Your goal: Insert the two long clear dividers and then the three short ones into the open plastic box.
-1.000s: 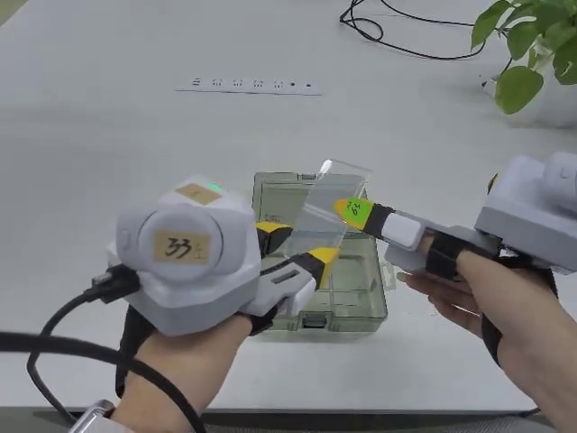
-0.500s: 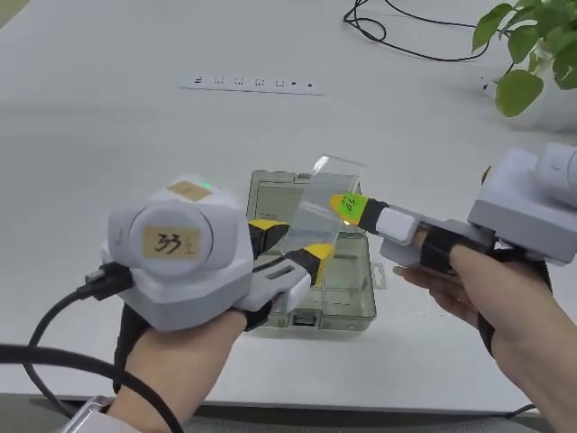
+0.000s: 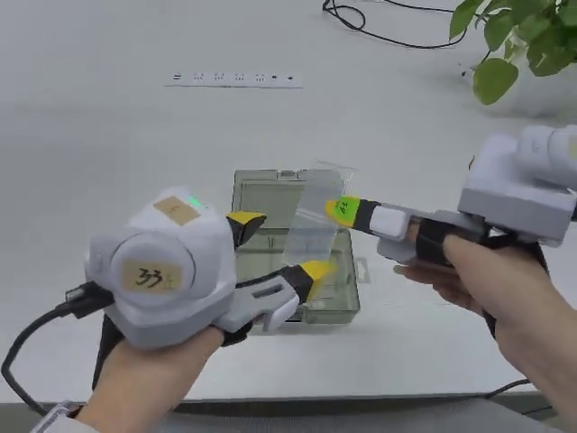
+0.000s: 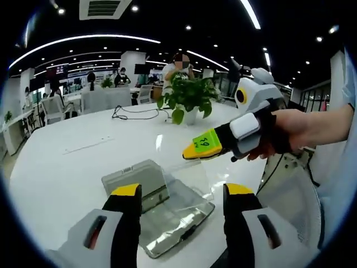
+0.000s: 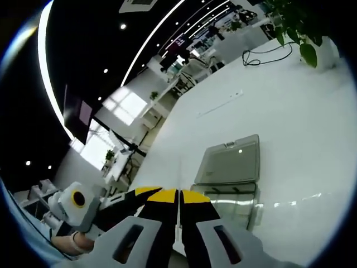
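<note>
An open clear plastic box (image 3: 330,310) sits on the white table, its lid (image 3: 269,193) laid flat behind it. My right gripper (image 3: 341,210) reaches in from the right, shut on a clear divider (image 3: 311,230) that hangs tilted above the box's middle. In the right gripper view the right gripper (image 5: 179,199) pinches the sheet edge-on above the box (image 5: 224,202). My left gripper (image 3: 279,244) hovers at the box's left front with jaws wide apart and nothing between them. In the left gripper view the left gripper (image 4: 183,194) frames the divider (image 4: 181,167) and the box (image 4: 179,219).
A white power strip (image 3: 233,79) lies farther back on the table. At the back right are a black cable (image 3: 361,23) and a potted plant (image 3: 514,41). The table's front edge runs just below the hands. People stand far behind the plant (image 4: 187,97).
The head camera has shifted, so everything sits lower and further left. The right gripper keeps the divider over the box. The left gripper's jaws look slightly wider apart.
</note>
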Tool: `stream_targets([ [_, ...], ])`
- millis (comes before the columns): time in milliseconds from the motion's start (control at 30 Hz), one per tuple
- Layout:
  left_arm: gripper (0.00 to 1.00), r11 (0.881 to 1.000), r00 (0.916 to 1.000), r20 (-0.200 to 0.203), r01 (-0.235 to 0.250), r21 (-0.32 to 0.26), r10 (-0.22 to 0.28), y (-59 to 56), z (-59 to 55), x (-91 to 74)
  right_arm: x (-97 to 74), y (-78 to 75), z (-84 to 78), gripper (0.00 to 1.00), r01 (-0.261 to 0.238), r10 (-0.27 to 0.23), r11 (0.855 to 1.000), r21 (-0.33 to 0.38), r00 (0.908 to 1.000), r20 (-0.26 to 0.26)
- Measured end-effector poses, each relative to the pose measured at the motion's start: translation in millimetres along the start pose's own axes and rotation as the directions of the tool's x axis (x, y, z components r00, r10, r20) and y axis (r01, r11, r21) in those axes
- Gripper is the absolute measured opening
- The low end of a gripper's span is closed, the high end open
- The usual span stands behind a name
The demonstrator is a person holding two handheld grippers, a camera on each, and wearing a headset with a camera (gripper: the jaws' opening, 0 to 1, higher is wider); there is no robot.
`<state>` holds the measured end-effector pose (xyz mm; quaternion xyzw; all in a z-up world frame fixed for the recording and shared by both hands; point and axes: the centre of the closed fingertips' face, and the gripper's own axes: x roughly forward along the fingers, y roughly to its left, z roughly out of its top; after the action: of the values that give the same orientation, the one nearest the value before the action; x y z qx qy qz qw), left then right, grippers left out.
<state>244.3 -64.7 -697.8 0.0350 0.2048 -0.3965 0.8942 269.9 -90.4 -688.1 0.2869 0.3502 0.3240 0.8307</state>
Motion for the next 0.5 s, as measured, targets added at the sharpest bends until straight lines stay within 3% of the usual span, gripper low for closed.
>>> stream_targets([
  [33,0.67,1.0,0.9994,-0.033,0.012,0.02,-0.012,1.7,-5.1,-1.3,1.2,-1.4,-2.2,0.02,0.008,-0.008,1.0,0.007,0.9997,-0.023],
  [67,0.72,0.999,0.9995,-0.017,0.026,0.037,-0.026,1.6,-3.8,-1.2,2.1,-4.1,-2.5,0.02,0.023,-0.023,1.0,0.001,0.9993,-0.03],
  [100,0.75,0.997,0.9991,-0.023,0.036,0.064,-0.034,4.0,-7.1,-1.5,3.6,-8.2,-7.2,0.02,0.042,-0.042,0.999,-0.012,0.9966,-0.07],
  [233,0.94,0.992,0.9967,-0.057,0.064,0.111,-0.058,8.8,-18.5,-2.7,9.8,-16.3,-11.3,0.02,0.09,-0.09,0.996,-0.007,0.9886,-0.121],
  [267,0.97,0.983,0.9943,-0.073,0.088,0.16,-0.077,8.5,-23.9,-3.8,10.7,-21.1,-14.7,0.02,0.119,-0.119,0.993,-0.013,0.9799,-0.16],
  [333,1.0,0.977,0.9888,-0.116,0.113,0.181,-0.093,9.5,-34.7,-7.1,13.9,-25.5,-15.0,0.02,0.148,-0.149,0.989,-0.018,0.9697,-0.194],
  [500,1.0,0.979,0.9897,-0.111,0.109,0.169,-0.091,15.0,-39.5,-12.9,20.9,-39.0,-9.4,0.02,0.221,-0.232,0.973,-0.071,0.9293,-0.287],
])
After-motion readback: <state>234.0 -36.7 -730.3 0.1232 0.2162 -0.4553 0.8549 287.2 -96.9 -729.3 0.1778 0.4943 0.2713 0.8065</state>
